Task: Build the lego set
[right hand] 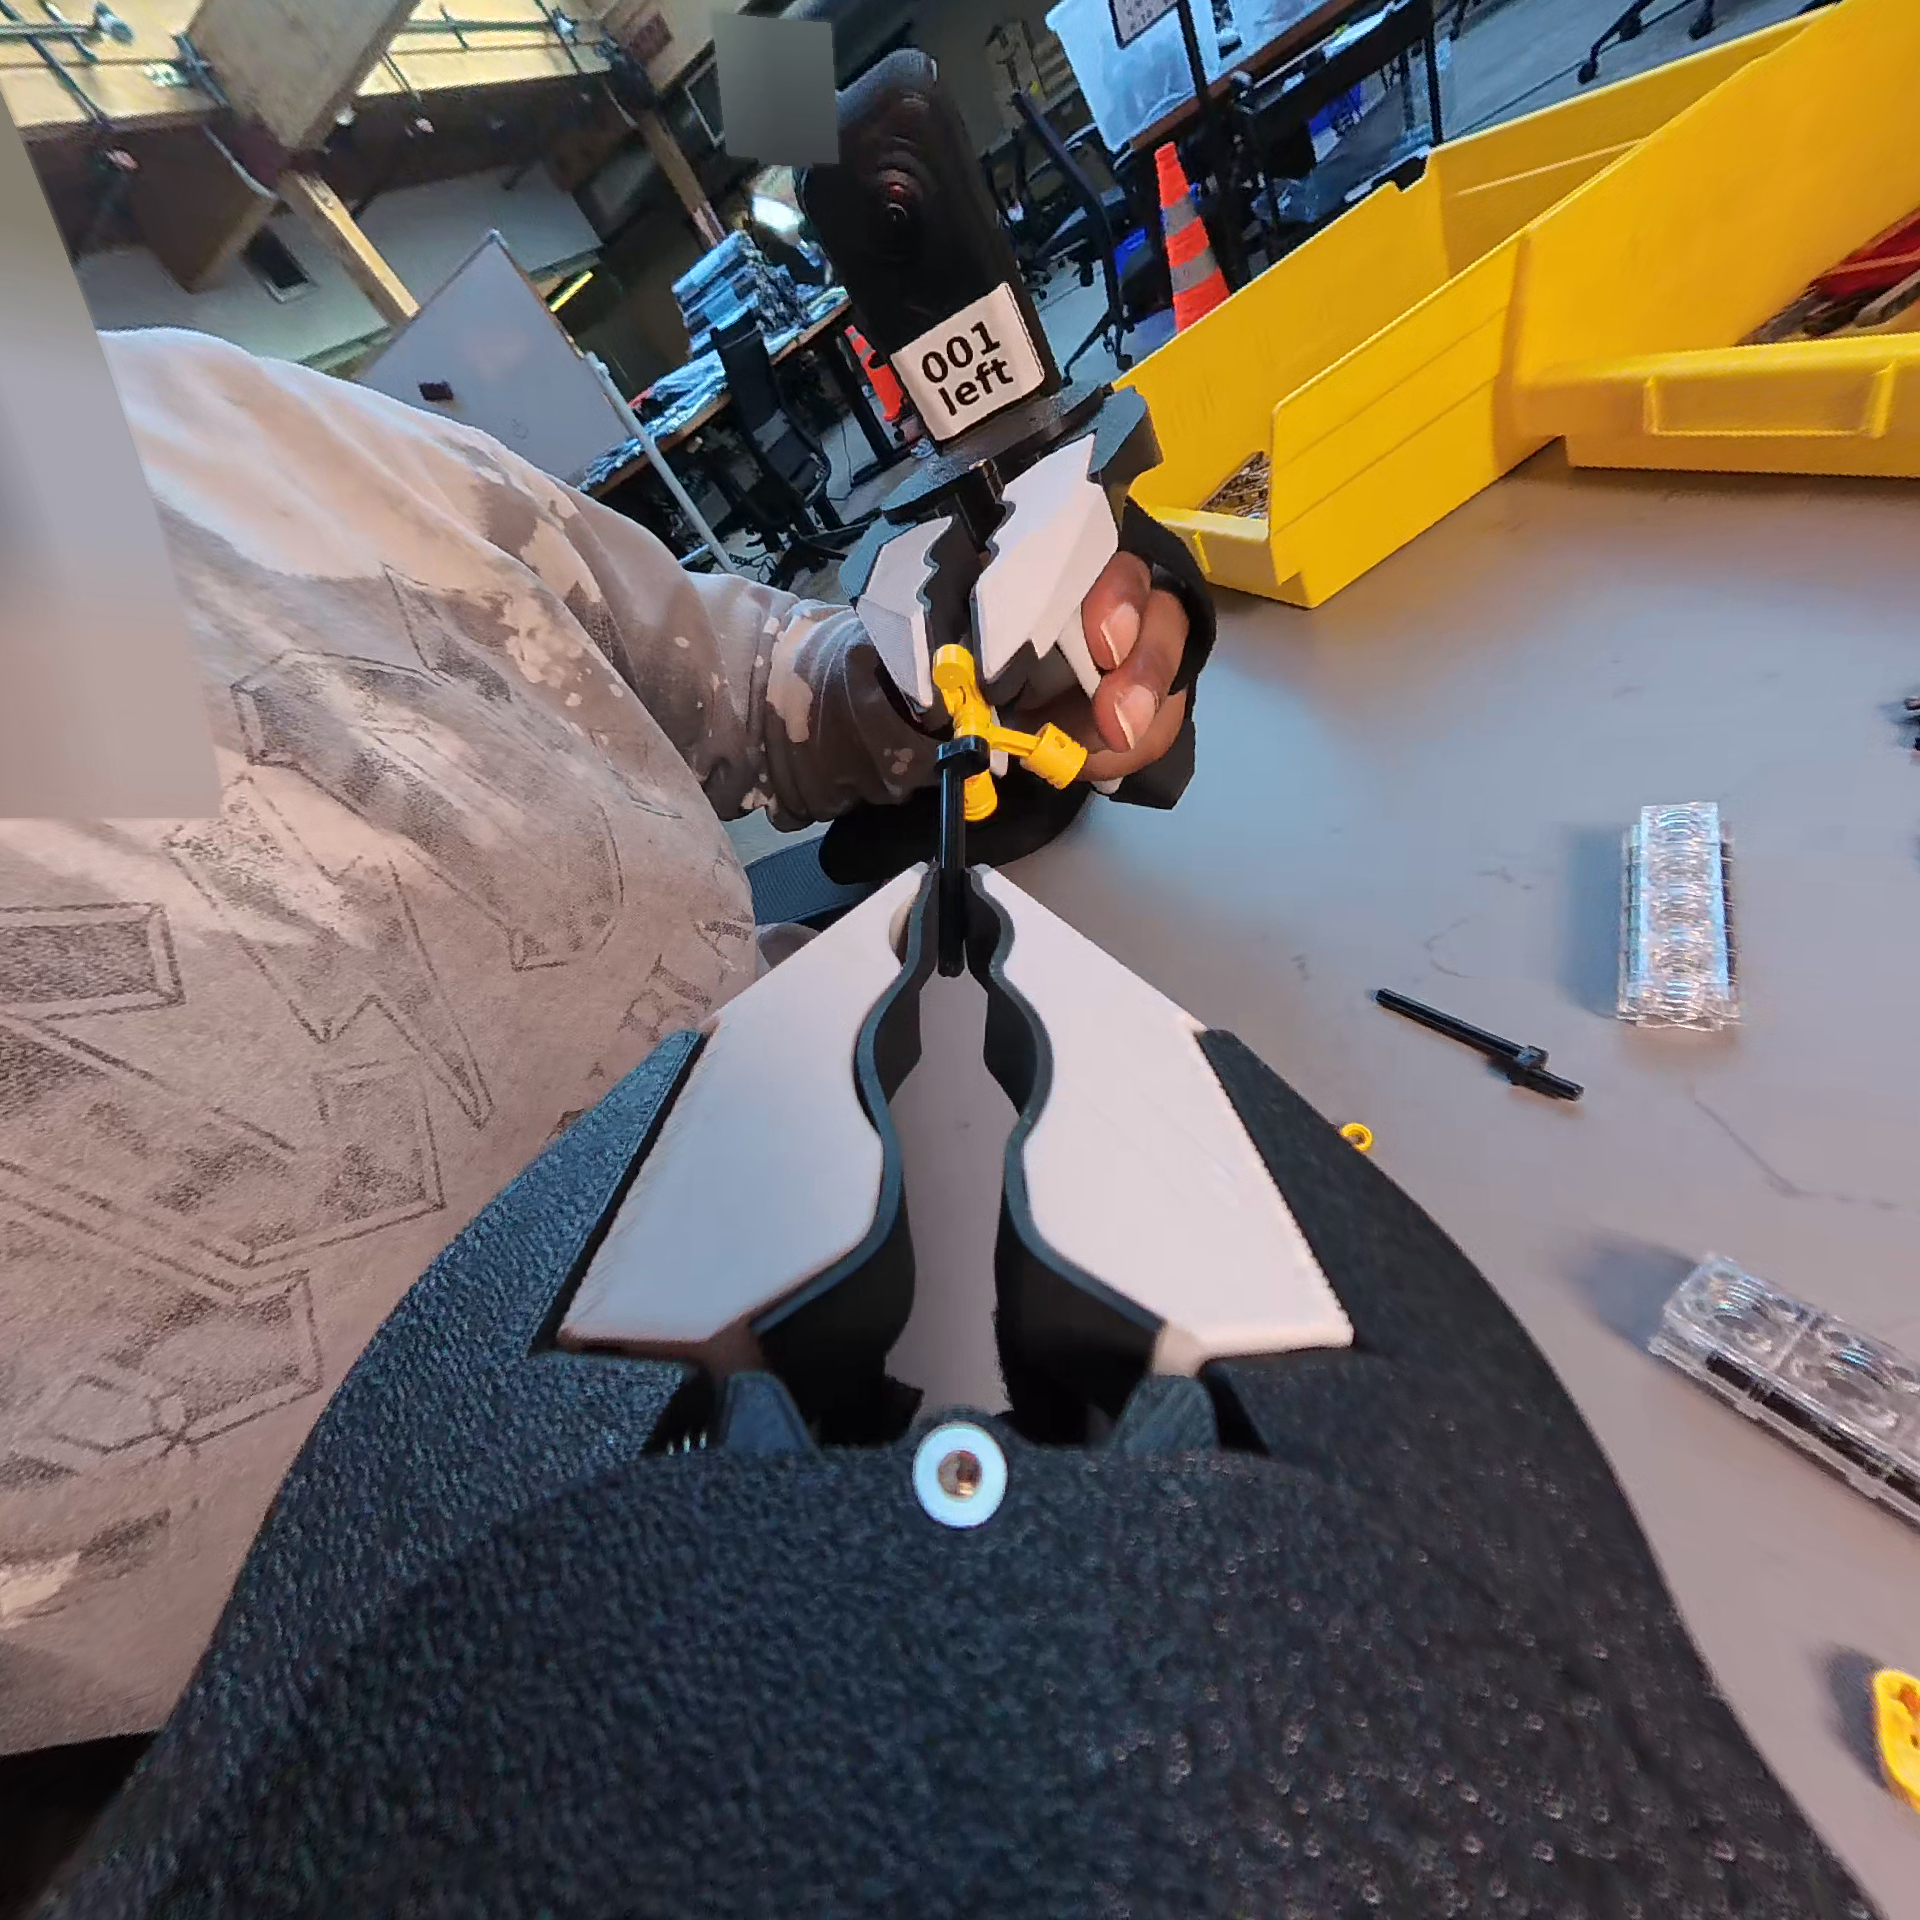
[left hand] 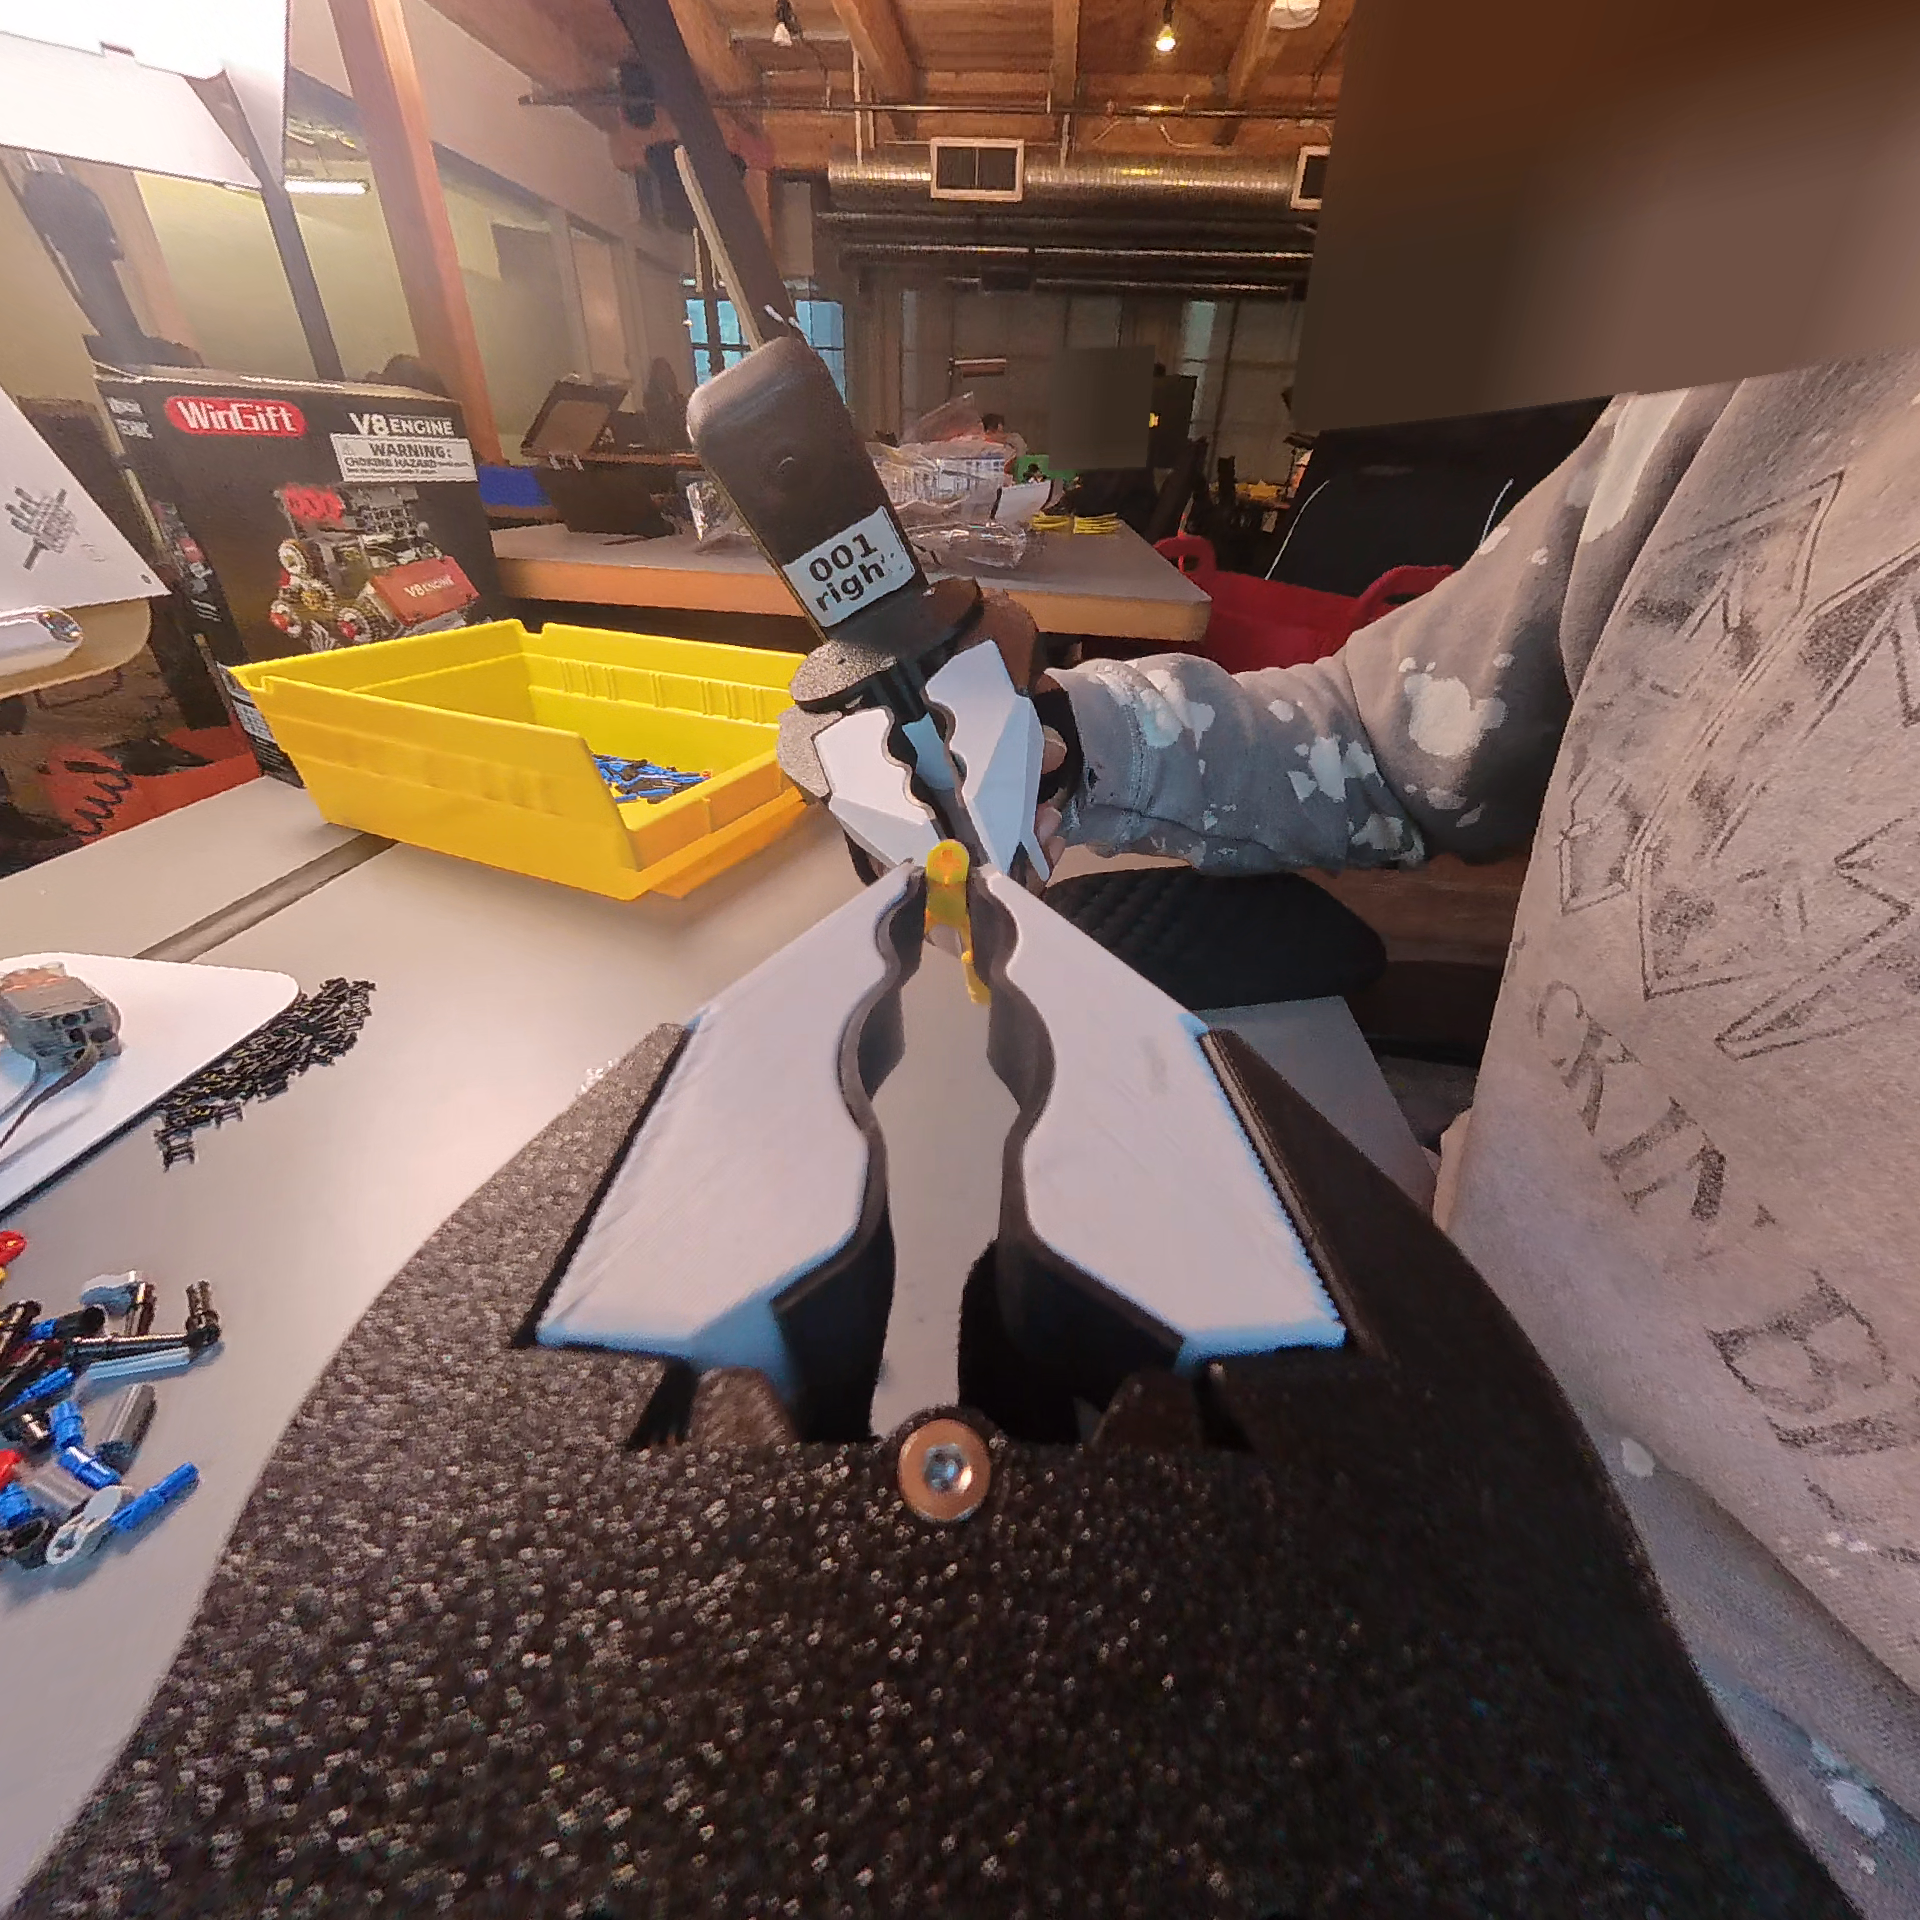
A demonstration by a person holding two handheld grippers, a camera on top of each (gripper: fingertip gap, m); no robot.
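Note:
My left gripper [left hand: 948, 885] is shut on a small yellow three-armed connector [left hand: 951, 914], held in the air above the table edge. My right gripper [right hand: 951, 883] is shut on a thin black axle [right hand: 948, 831]. The axle's far end meets the hub of the yellow connector [right hand: 977, 717]. The two grippers face each other tip to tip: the right gripper shows in the left wrist view [left hand: 961, 847], and the left gripper shows in the right wrist view [right hand: 961, 675]. A gloved hand [right hand: 1132, 665] holds the left gripper.
Yellow bins [left hand: 499, 769] [right hand: 1455, 364] stand on the grey table with a printed box [left hand: 312, 520] behind. Black pins [left hand: 270, 1060], mixed small parts [left hand: 83, 1403] and a grey motor [left hand: 57, 1018] lie left. A loose black axle [right hand: 1475, 1044] and clear blocks [right hand: 1678, 914] lie right. The person's torso is close. Less than 4 cm separates the two grippers' tips.

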